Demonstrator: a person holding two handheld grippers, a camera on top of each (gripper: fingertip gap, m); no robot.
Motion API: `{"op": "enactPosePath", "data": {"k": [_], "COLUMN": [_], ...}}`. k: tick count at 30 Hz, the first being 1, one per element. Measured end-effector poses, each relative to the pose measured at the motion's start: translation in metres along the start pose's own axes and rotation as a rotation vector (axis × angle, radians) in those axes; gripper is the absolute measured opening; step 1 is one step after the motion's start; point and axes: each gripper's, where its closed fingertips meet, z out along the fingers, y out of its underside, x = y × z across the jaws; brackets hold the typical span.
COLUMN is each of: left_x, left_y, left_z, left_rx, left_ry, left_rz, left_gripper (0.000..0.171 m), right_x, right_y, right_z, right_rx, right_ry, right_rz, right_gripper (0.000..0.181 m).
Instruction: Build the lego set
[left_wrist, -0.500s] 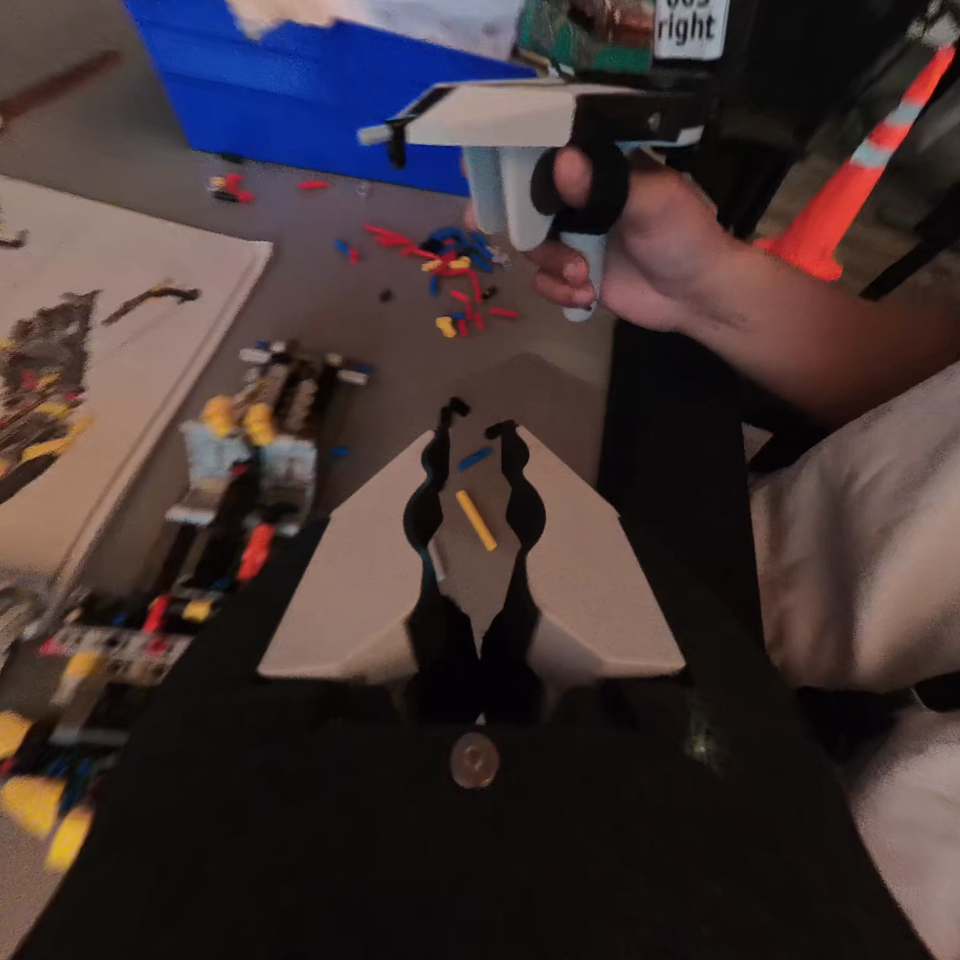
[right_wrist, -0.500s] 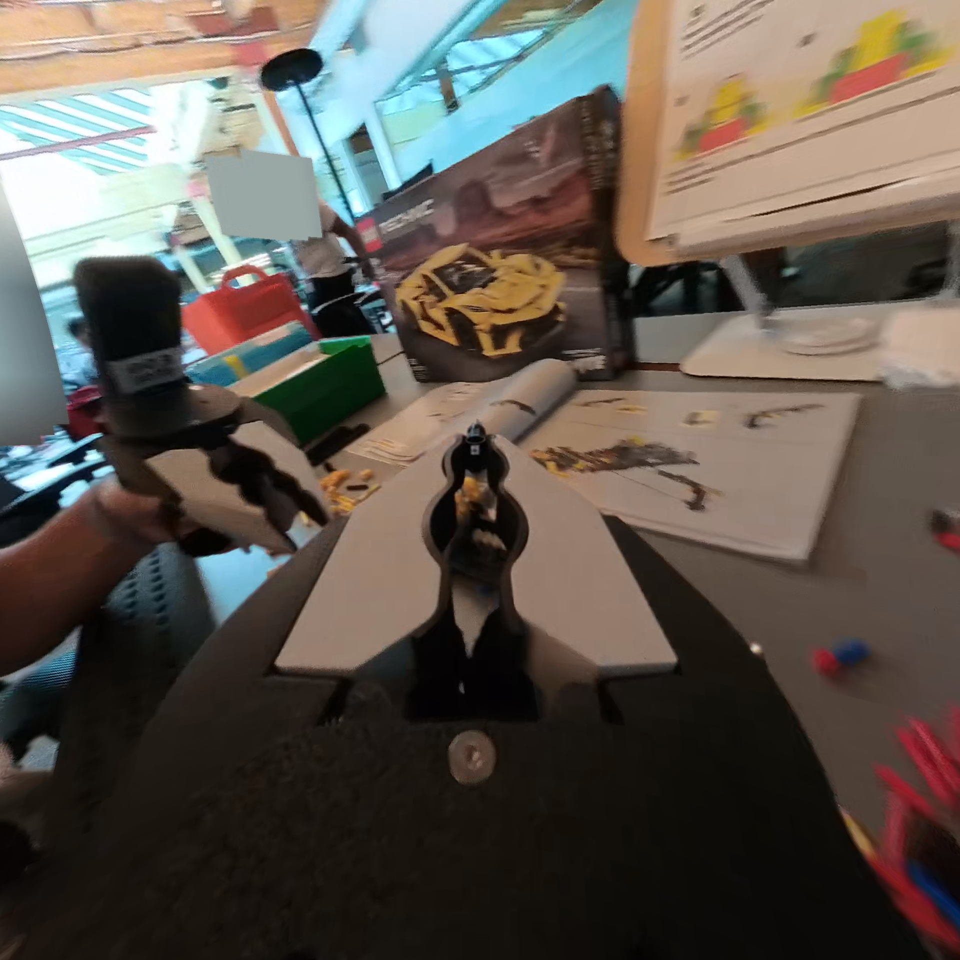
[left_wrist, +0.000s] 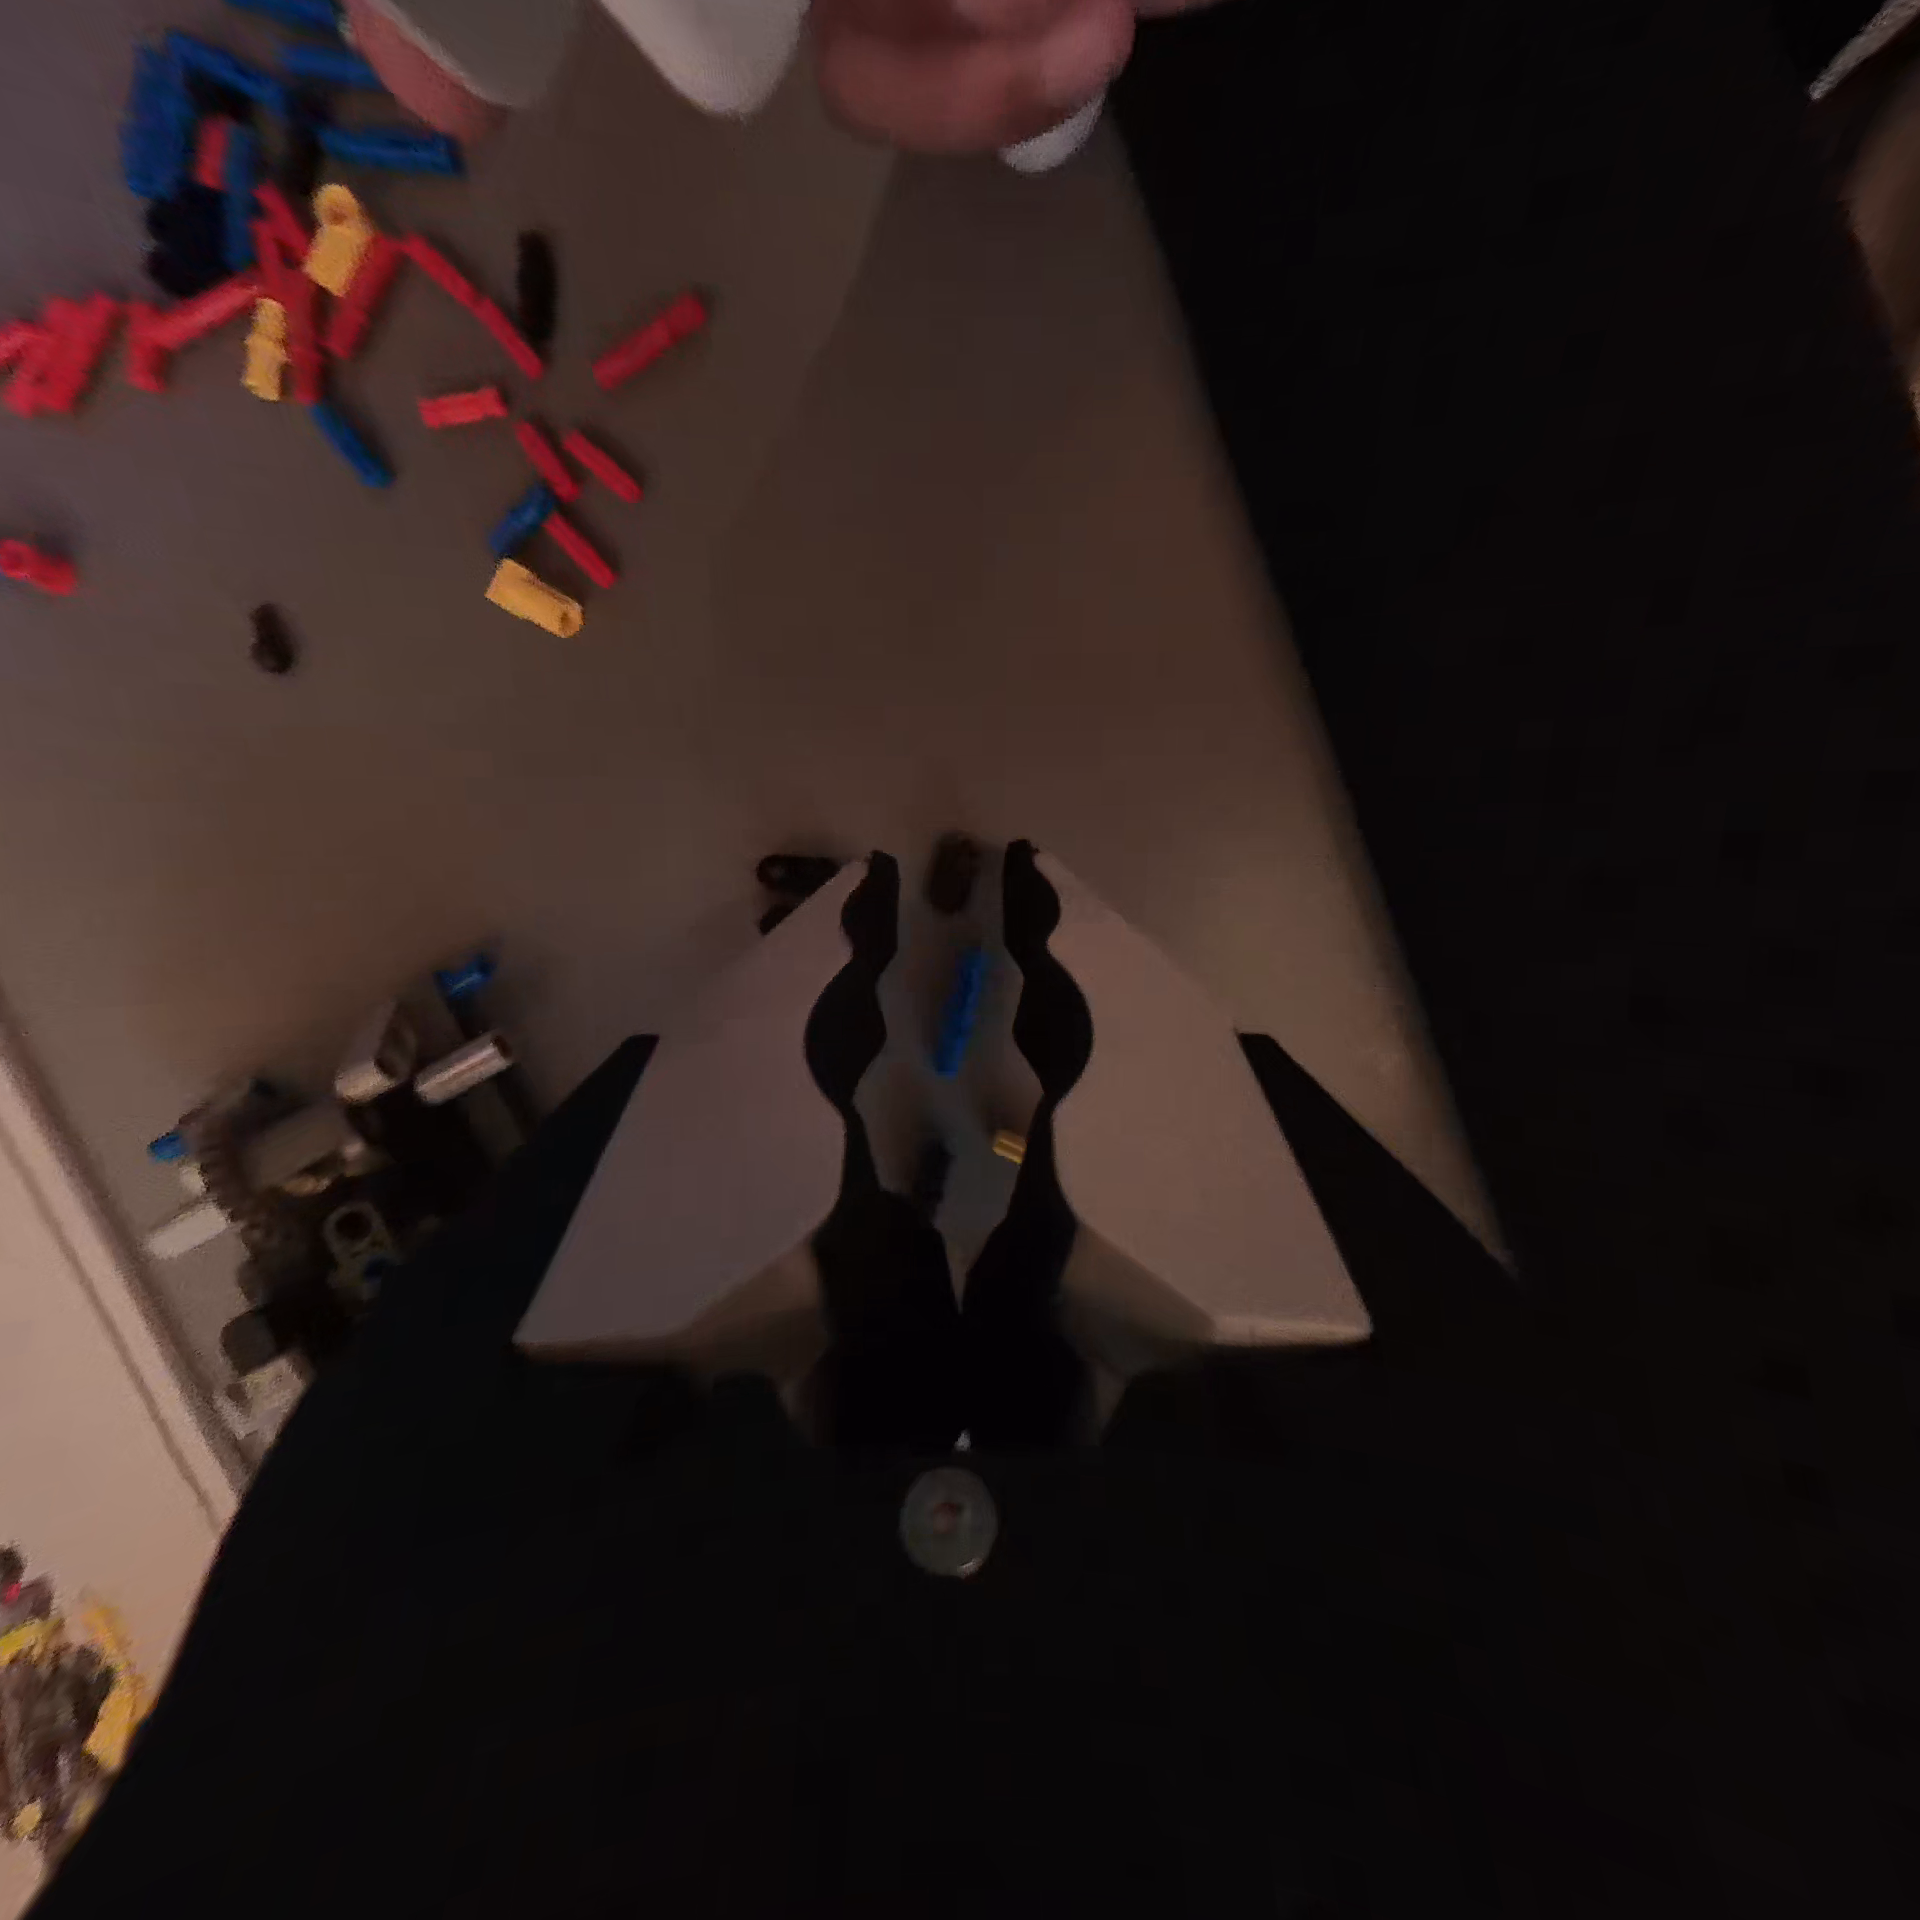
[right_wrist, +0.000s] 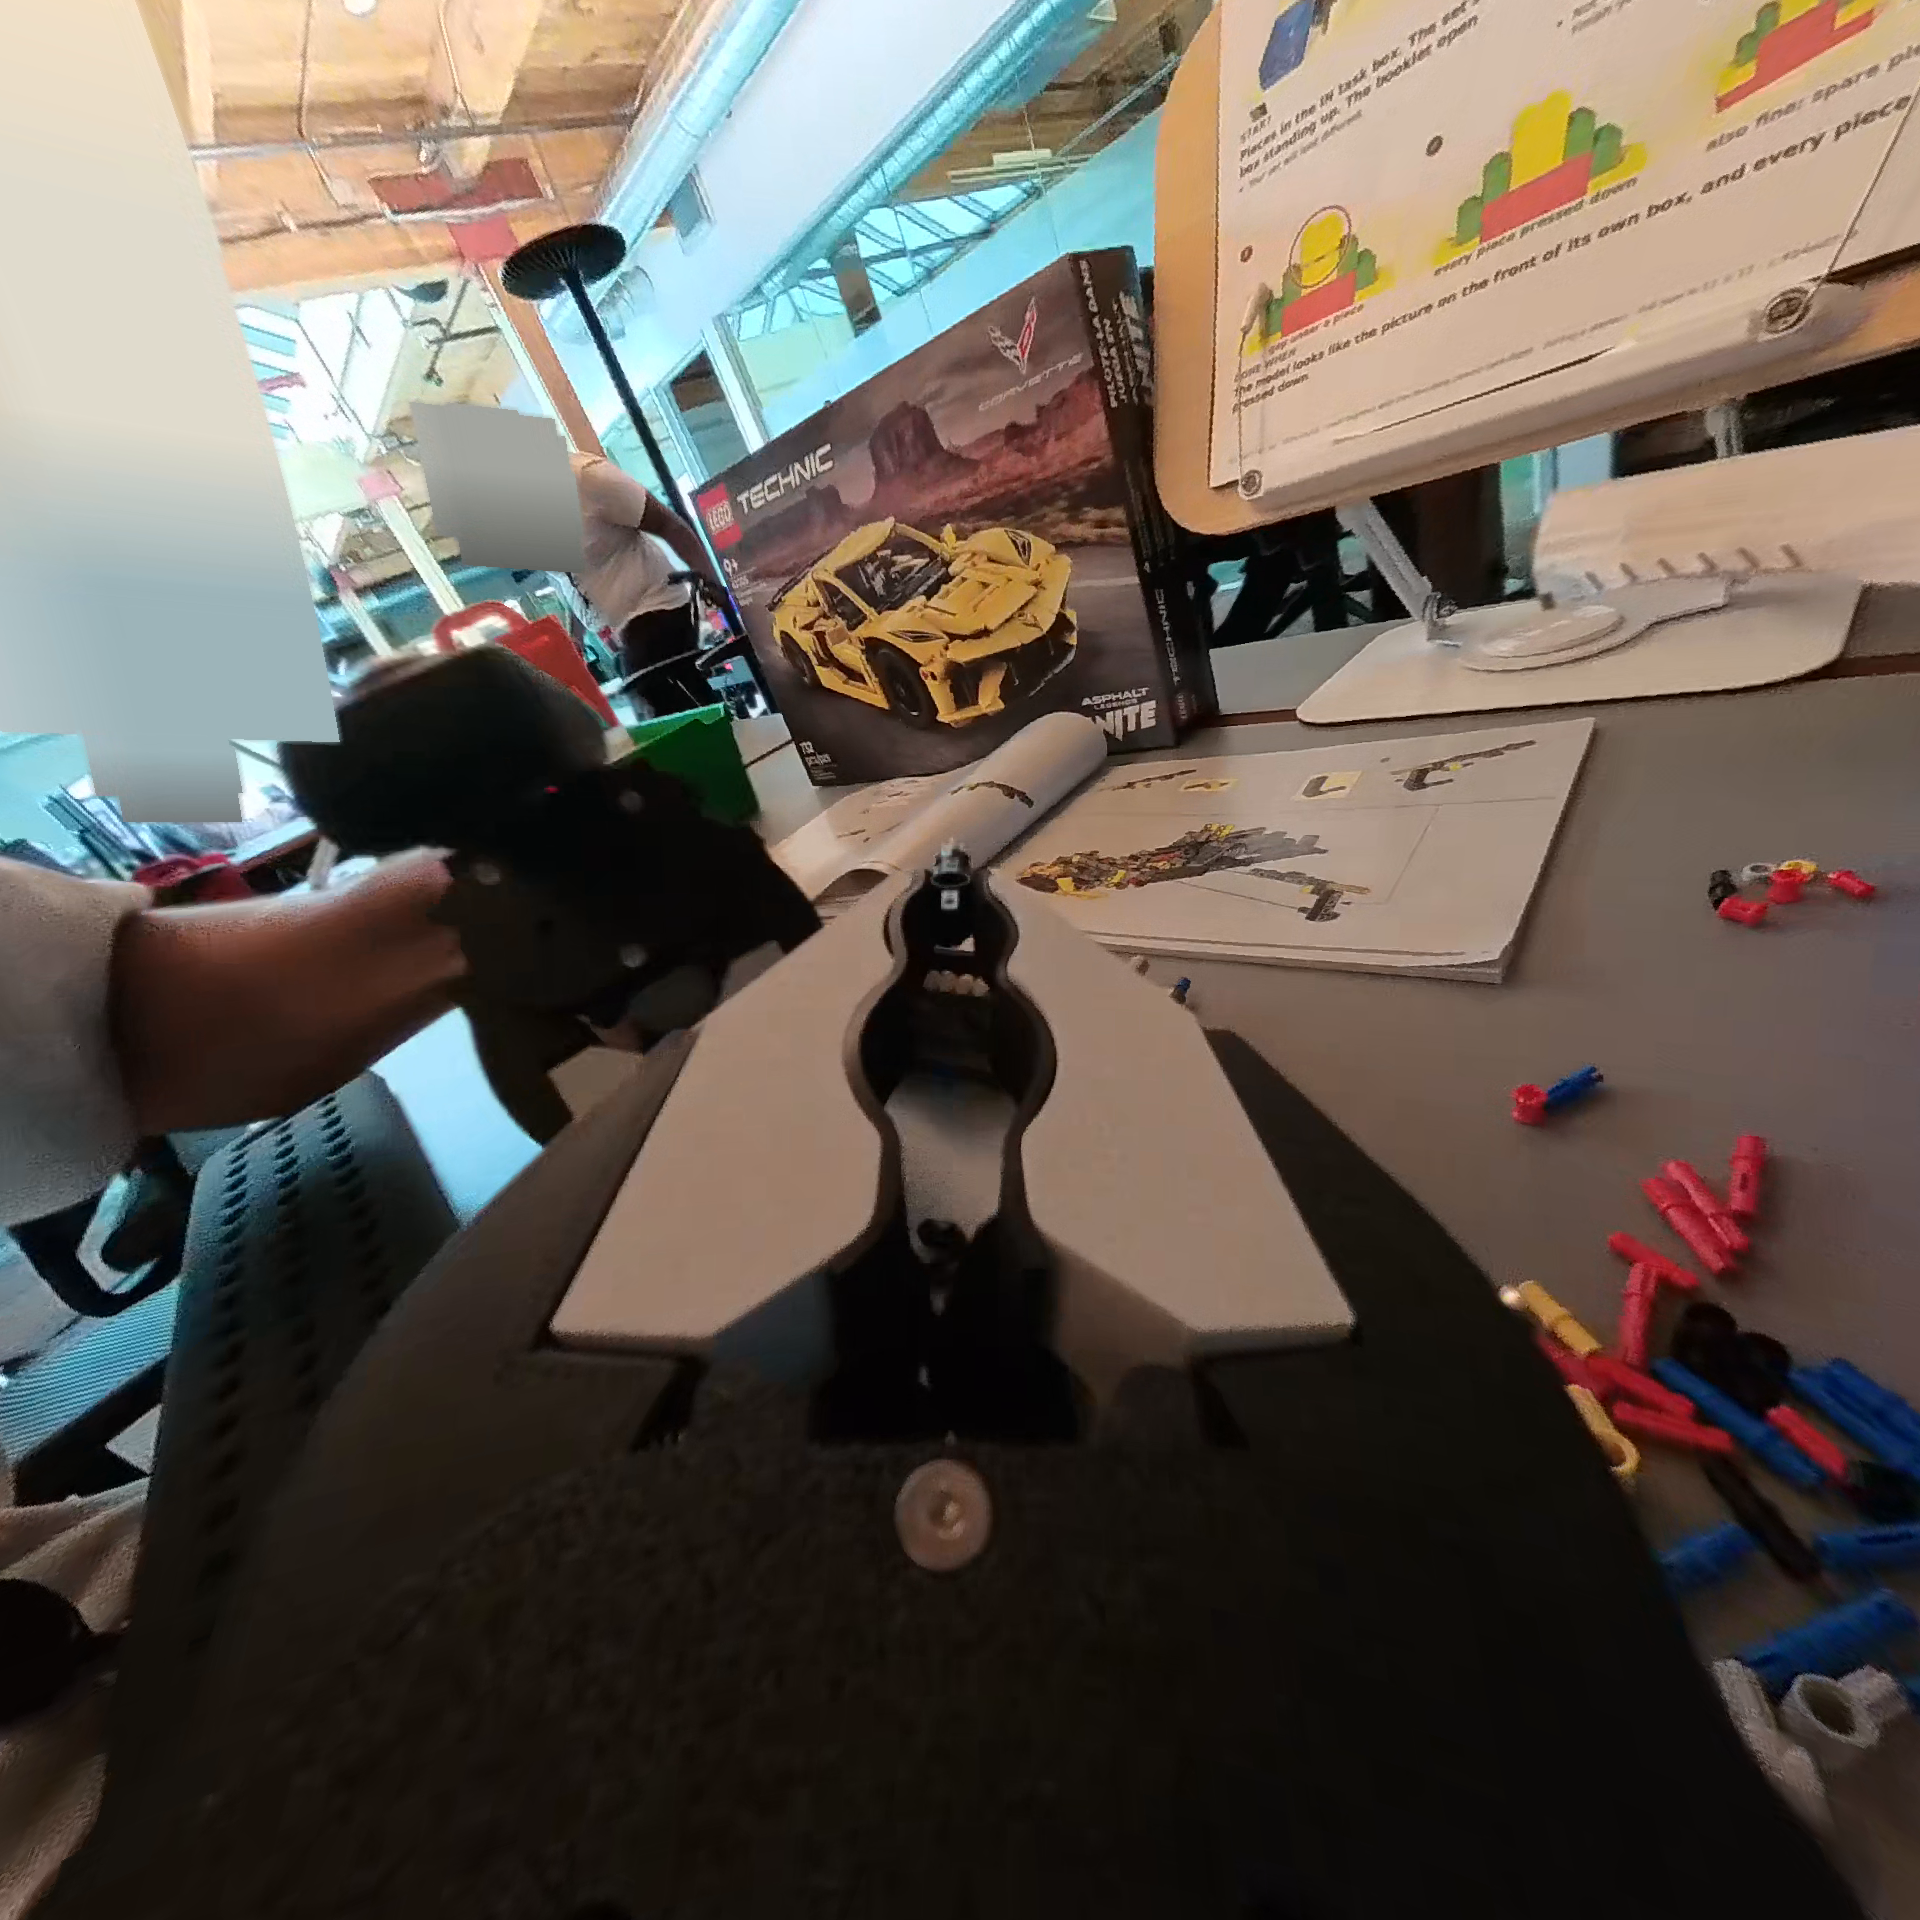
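Looking down at the grey table, the left gripper is held with its jaws apart; a small black pin is seen between the tips and a blue pin farther back in the gap. Left of that blue pin, the half-built lego model is seen, and beyond it the loose pieces. The right gripper is clamped on a small black piece, raised before the instruction booklet
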Motion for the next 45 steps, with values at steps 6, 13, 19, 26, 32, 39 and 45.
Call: {"op": "enactPosePath", "data": {"k": [6,13,19,26,32,39,45], "left_x": [-0.003,-0.034,-0.035,-0.017,-0.008,-0.014,-0.014], "left_y": [0.001,-0.019,-0.030,0.034,0.059,0.060,0.056], "left_z": [0.004,-0.045,-0.200,-0.284,-0.300,-0.295,-0.289], "left_rx": [0.009,0.295,1.275,1.600,1.643,1.658,1.638], "left_ry": [0.068,-0.128,-0.055,-0.025,-0.068,-0.044,-0.054], "left_rz": [0.007,-0.154,-0.541,-0.577,-0.576,-0.603,-0.601], "left_gripper": [0.004,0.004,0.004,0.004,0.004,0.004,0.004], "right_x": [-0.002,-0.005,-0.072,-0.142,-0.168,-0.165,-0.166], "right_y": [0.000,0.002,-0.013,-0.042,-0.032,-0.037,-0.035], "right_z": [0.000,0.002,0.042,0.148,0.187,0.182,0.179], "right_rx": [0.001,-0.011,-0.011,-0.128,-0.129,-0.118,-0.128], "right_ry": [-0.030,-0.056,-0.391,-0.640,-0.713,-0.691,-0.711], "right_rz": [0.029,0.035,0.171,0.065,0.146,0.119,0.120], "right_gripper": [0.005,0.005,0.005,0.006,0.006,0.005,0.006]}}
